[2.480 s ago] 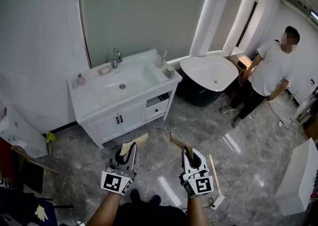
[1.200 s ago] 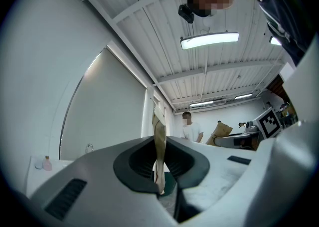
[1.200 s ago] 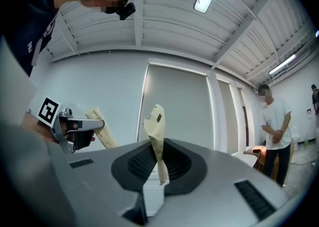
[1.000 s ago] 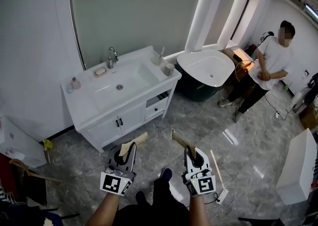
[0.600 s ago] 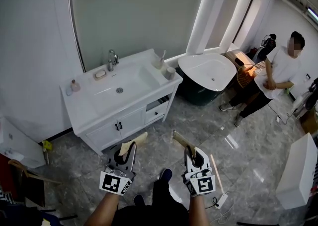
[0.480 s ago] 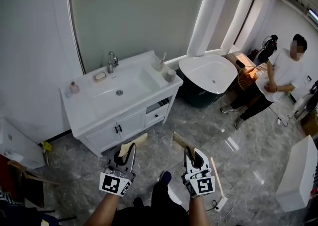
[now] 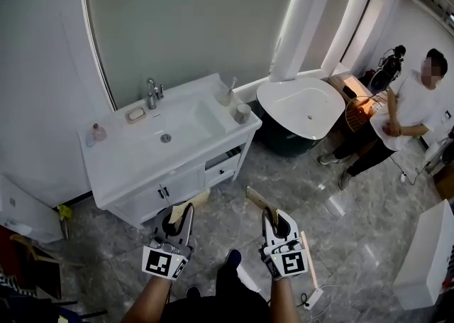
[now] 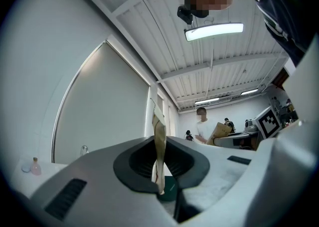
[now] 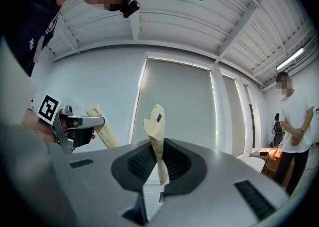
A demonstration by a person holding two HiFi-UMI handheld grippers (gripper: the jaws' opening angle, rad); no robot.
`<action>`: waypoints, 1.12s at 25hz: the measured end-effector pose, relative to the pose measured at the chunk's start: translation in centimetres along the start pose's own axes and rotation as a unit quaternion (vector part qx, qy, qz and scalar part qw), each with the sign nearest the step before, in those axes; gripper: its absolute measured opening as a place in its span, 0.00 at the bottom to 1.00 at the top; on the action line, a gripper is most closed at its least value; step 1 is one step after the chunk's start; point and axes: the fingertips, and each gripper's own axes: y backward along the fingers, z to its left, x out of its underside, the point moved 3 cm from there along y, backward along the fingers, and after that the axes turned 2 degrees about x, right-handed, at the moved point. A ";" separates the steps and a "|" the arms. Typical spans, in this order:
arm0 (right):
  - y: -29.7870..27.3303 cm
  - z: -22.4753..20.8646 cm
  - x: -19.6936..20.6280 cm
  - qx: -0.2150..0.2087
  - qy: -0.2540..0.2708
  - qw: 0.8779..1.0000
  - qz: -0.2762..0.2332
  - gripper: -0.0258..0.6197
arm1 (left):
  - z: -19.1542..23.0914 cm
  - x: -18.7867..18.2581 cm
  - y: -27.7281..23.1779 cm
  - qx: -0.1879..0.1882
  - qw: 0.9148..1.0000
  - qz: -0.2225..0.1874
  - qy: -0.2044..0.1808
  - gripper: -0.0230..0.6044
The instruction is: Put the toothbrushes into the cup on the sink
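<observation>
Beige paper wraps both toothbrushes, one clamped in each tool. The left tool (image 8: 158, 173) has its jaws drawn narrow, the dark pads pinching the lower end of the left toothbrush (image 8: 159, 141), which stands up out of the jaws with its short end poking out below them. The right tool (image 9: 158, 168) is just as narrow, gripping the right toothbrush (image 9: 155, 131) low on its wrapper, with the wider head end above the jaws. In the head view both tools are held side by side above the grey marble floor (image 7: 355, 208), the two brushes slanting away from each other. Well apart from them stands the white vanity tabletop (image 7: 120, 169) with its sink, a faucet (image 7: 152, 91) at the back and the cup (image 7: 242, 112) near its right edge. A person in a white shirt (image 7: 415, 101) stands at the far right.
</observation>
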 end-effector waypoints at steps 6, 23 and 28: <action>-2.9 -2.7 1.3 -0.004 0.003 1.000 0.007 0.12 | 1.0 1.7 -3.3 -0.004 1.000 0.006 0.003 0.11; -10.0 -12.1 2.8 -0.032 -0.006 0.999 0.007 0.12 | 0.9 4.2 -14.3 -0.030 0.999 0.021 -0.003 0.11; -11.7 -16.1 3.0 -0.047 -0.006 0.999 0.000 0.12 | -0.4 4.3 -18.2 -0.042 0.999 0.014 -0.014 0.11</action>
